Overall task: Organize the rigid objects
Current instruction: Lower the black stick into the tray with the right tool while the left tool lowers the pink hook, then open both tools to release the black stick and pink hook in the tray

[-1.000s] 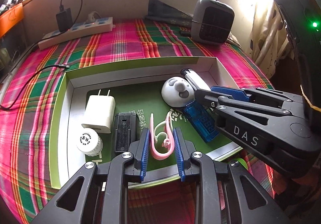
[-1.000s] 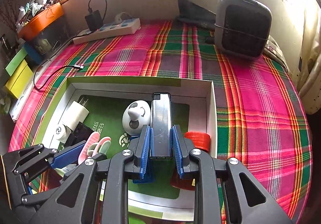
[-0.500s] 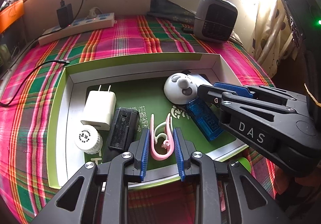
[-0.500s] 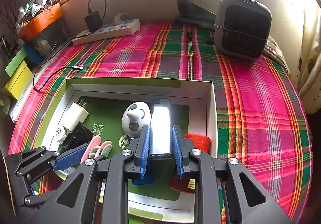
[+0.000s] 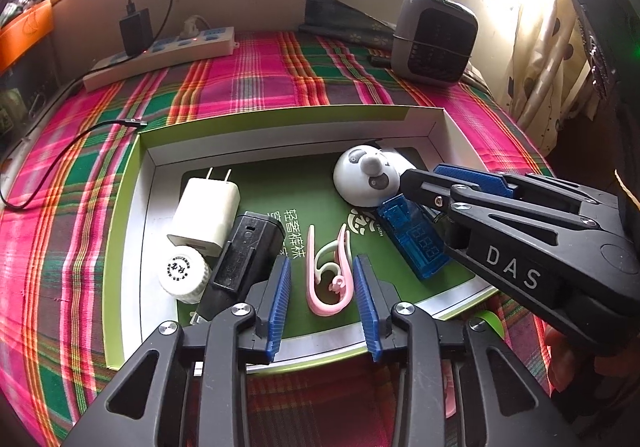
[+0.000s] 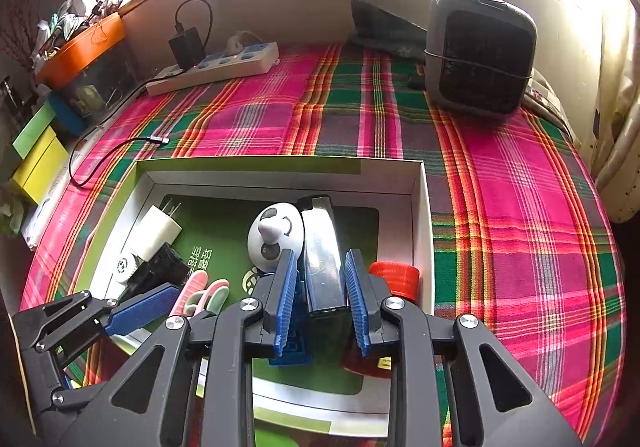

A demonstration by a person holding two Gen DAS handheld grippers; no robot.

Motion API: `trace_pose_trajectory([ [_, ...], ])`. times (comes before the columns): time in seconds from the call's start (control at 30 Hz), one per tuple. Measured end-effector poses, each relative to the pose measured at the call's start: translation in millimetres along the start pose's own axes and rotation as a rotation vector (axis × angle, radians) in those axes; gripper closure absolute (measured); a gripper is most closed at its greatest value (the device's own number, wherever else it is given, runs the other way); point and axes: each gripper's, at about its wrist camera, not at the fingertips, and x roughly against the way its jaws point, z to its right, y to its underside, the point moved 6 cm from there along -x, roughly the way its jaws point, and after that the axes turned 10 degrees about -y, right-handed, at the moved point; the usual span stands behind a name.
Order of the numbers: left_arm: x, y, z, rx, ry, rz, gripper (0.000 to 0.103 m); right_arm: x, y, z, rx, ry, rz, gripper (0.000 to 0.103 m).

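A green-rimmed cardboard box (image 5: 280,115) lies on the plaid cloth. Its floor holds a white charger (image 5: 206,211), a black adapter (image 5: 244,259), a white bottle cap (image 5: 182,273), a panda dome (image 5: 364,179), a blue USB meter (image 5: 416,239) and a red cap (image 6: 394,277). My left gripper (image 5: 321,261) is opening. The pink ear clip (image 5: 330,283) lies between its pads, untouched. My right gripper (image 6: 321,253) is also opening. A silver-and-black bar (image 6: 322,267) rests beside the panda dome (image 6: 274,237), with thin gaps to the pads.
A power strip (image 5: 160,55) with a black plug and a loose cable (image 5: 80,135) lie at the back left. A grey heater (image 5: 434,39) stands at the back right. An orange bin (image 6: 82,47) and yellow and green boxes (image 6: 36,155) sit off the left edge.
The left jaws have spread away from the pink clip, which stays on the box floor. The silver bar has settled flat in the box and the right jaws have parted slightly.
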Motion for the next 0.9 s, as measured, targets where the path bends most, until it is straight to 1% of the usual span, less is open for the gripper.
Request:
trace_pose_trajectory([
  [0.1, 0.8, 0.5, -0.3, 0.002, -0.002, 0.0, 0.071, 2.6, -0.2, -0.7, 0.001, 0.005, 0.008, 0.075],
  [0.17, 1.9, 1.1, -0.5, 0.002, -0.004, -0.001, 0.071, 4.6, 0.0, -1.0, -0.001, 0.008, 0.012, 0.07],
  [0.23, 3.5, 2.2, -1.2, 0.002, -0.008, 0.001, 0.071, 6.8, 0.0, -1.9, -0.005, 0.003, 0.017, 0.069],
  [0.53, 19.0, 5.3, -5.7, -0.001, -0.044, 0.033, 0.07, 25.6, 5.3, -10.0, -0.002, -0.013, 0.053, 0.069],
  [0.67, 30.6, 9.2, -7.8, 0.0, -0.062, 0.06, 0.07, 37.7, 9.6, -13.3, -0.001, -0.016, 0.074, 0.069],
  [0.77, 39.6, 13.3, -11.2, 0.009, -0.063, 0.072, 0.07, 47.6, 13.8, -15.7, -0.007, -0.03, 0.091, 0.069],
  [0.87, 49.7, 17.2, -18.9, 0.019, -0.105, 0.096, 0.07, 60.0, 18.6, -17.7, -0.009, -0.031, 0.114, 0.069],
  [0.9, 51.9, 19.0, -20.4, 0.023, -0.107, 0.098, 0.07, 64.3, 20.6, -18.1, -0.009, -0.028, 0.122, 0.069],
])
